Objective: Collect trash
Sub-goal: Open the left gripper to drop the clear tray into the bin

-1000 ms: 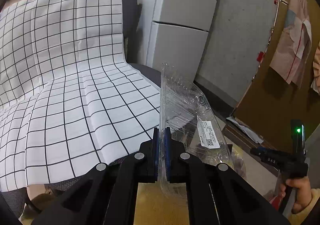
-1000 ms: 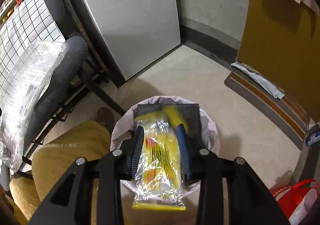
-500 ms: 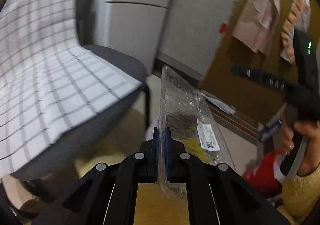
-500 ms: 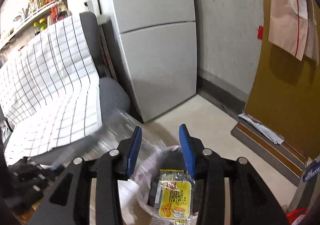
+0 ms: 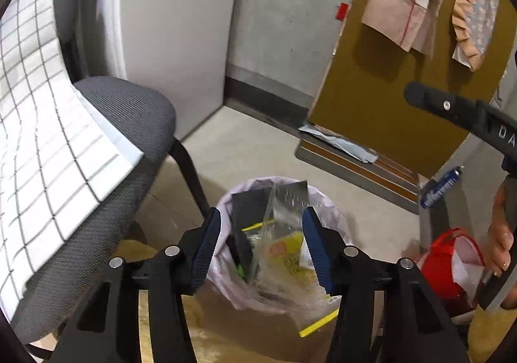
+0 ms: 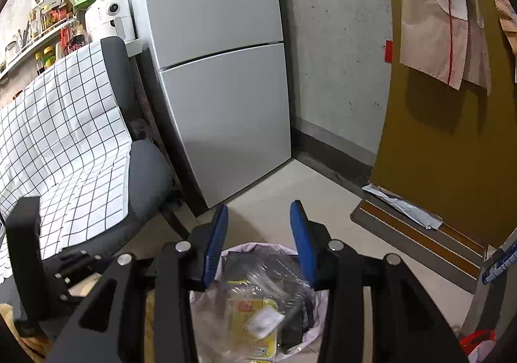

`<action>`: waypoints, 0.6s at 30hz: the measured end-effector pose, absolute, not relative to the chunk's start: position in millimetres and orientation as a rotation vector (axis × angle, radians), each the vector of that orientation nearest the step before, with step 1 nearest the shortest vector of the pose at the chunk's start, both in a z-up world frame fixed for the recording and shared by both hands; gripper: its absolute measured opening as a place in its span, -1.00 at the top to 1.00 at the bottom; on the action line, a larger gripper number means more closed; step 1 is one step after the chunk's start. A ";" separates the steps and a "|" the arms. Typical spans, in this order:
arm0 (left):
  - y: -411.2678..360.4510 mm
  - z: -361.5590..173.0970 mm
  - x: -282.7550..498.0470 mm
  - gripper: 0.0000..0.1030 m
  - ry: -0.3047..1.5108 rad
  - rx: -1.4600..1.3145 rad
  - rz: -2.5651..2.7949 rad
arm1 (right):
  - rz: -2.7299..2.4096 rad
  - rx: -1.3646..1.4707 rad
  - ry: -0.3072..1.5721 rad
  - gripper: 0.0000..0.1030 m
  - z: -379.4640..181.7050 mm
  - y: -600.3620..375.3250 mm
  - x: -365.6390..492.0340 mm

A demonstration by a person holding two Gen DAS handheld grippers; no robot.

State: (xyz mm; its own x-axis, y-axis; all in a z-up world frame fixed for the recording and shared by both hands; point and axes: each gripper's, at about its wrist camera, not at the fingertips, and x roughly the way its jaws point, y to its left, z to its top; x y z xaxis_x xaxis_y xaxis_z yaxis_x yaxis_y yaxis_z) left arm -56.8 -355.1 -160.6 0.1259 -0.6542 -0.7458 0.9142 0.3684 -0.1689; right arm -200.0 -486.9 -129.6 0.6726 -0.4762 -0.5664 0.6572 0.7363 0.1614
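A trash bin with a pale liner (image 5: 326, 204) (image 6: 206, 308) stands on the floor below both grippers. In it lie a clear plastic tray (image 5: 284, 201) (image 6: 274, 272), a yellow snack packet (image 5: 287, 250) (image 6: 252, 330) and a dark flat box (image 5: 248, 204). My left gripper (image 5: 261, 246) is open and empty, right above the bin, with the clear tray between and beyond its fingers. My right gripper (image 6: 258, 240) is open and empty, a little higher over the bin's far rim.
A grey chair (image 5: 129, 111) (image 6: 145, 175) with a checked cloth (image 5: 38, 143) (image 6: 64, 136) stands to the left. A grey fridge (image 6: 219, 72) stands behind. A brown door (image 5: 404, 78) and mat (image 6: 420, 233) lie right. A red bag (image 5: 452, 262) sits by the bin.
My left gripper swung over the bin and opened, letting go of the clear tray, which now lies in the bin. My right gripper, open since dropping the yellow packet, has lifted.
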 end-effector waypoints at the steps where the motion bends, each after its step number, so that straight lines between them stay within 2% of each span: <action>1: -351.3 -158.8 -54.8 -0.05 0.838 0.371 -1.160 | -0.653 0.368 0.530 0.21 -131.5 -486.9 -198.9; 4: -336.0 -150.9 -48.0 -0.05 0.804 0.361 -1.093 | -0.625 0.370 0.556 0.17 -137.4 -484.2 -192.5; 8: -308.1 -139.4 -36.8 -0.16 0.779 0.333 -0.988 | -0.571 0.352 0.604 0.10 -142.9 -470.7 -179.5; 11: -289.3 -132.4 -29.8 -0.38 0.766 0.348 -0.908 | -0.517 0.334 0.642 0.02 -143.6 -455.8 -168.2; 14: -265.6 -119.0 -23.7 -0.63 0.761 0.329 -0.841 | -0.462 0.306 0.670 -0.21 -140.5 -437.3 -155.7; 18: -237.7 -104.3 -16.0 -0.72 0.788 0.311 -0.770 | -0.397 0.247 0.717 -0.49 -130.8 -410.8 -140.3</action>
